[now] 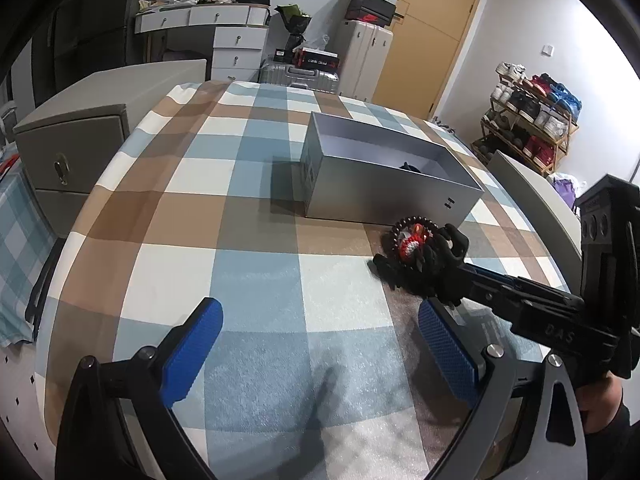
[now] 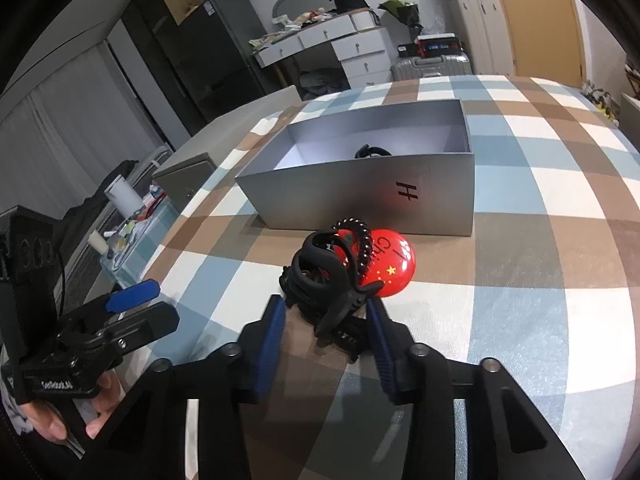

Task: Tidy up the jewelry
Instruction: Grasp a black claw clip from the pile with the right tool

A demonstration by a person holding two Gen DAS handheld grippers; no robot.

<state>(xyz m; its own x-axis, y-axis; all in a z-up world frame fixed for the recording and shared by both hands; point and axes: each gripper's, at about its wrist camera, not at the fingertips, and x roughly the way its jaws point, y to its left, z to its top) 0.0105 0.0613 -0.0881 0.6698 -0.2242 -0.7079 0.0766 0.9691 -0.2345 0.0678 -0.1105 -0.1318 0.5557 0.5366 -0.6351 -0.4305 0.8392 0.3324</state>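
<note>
A black claw hair clip [image 2: 324, 280] lies on the checked tablecloth in front of an open grey box [image 2: 360, 196], with a black beaded bracelet [image 2: 362, 244] and a round red badge [image 2: 390, 266] against it. My right gripper [image 2: 326, 328] is open, its blue pads either side of the clip's near end. In the left wrist view the clip [image 1: 436, 256], bracelet [image 1: 404, 226] and box [image 1: 384, 184] show at right. My left gripper [image 1: 320, 344] is open and empty over the cloth. A dark item [image 2: 372, 152] lies inside the box.
The table [image 1: 256, 240] has a grey cabinet [image 1: 68, 160] at its left edge. Beyond it stand a white dresser [image 1: 224, 28], suitcases [image 1: 360, 56], a shoe rack [image 1: 528, 120] and a door.
</note>
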